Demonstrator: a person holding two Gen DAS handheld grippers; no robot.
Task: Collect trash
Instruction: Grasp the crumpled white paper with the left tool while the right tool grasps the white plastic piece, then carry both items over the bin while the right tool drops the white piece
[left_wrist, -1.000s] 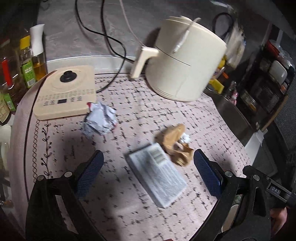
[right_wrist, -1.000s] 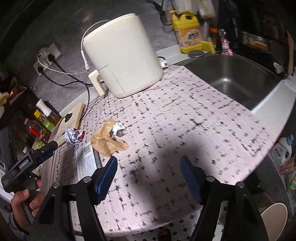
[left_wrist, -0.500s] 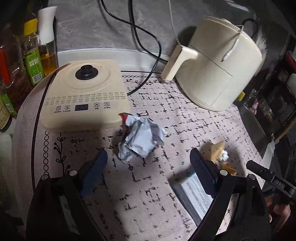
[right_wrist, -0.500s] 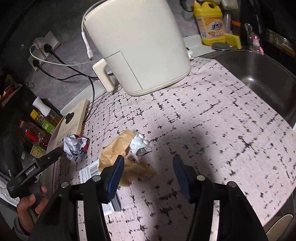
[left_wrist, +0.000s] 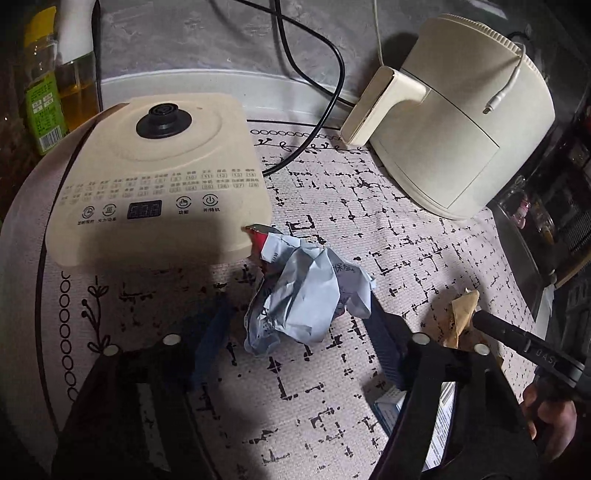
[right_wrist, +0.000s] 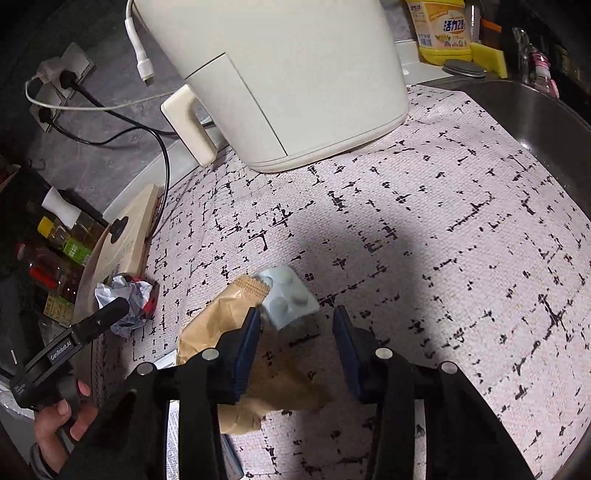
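Note:
A crumpled grey-white paper ball with a red scrap lies on the patterned mat, just in front of a cream cooker base. My left gripper is open, its blue pads on either side of the ball's near end. A brown paper wrapper and a pale blue pill blister lie in the right wrist view. My right gripper is open, low over the wrapper, with the blister just ahead between the pads. The paper ball also shows in the right wrist view.
A cream air fryer stands at the back right with cables behind it. Oil bottles stand at the left. A sink and a yellow detergent bottle are at the right. A printed flat packet lies near the front edge.
My left gripper has moved left and forward from the flat packet to the paper ball. My right gripper has moved left and down to the brown wrapper and blister. Both stayed open.

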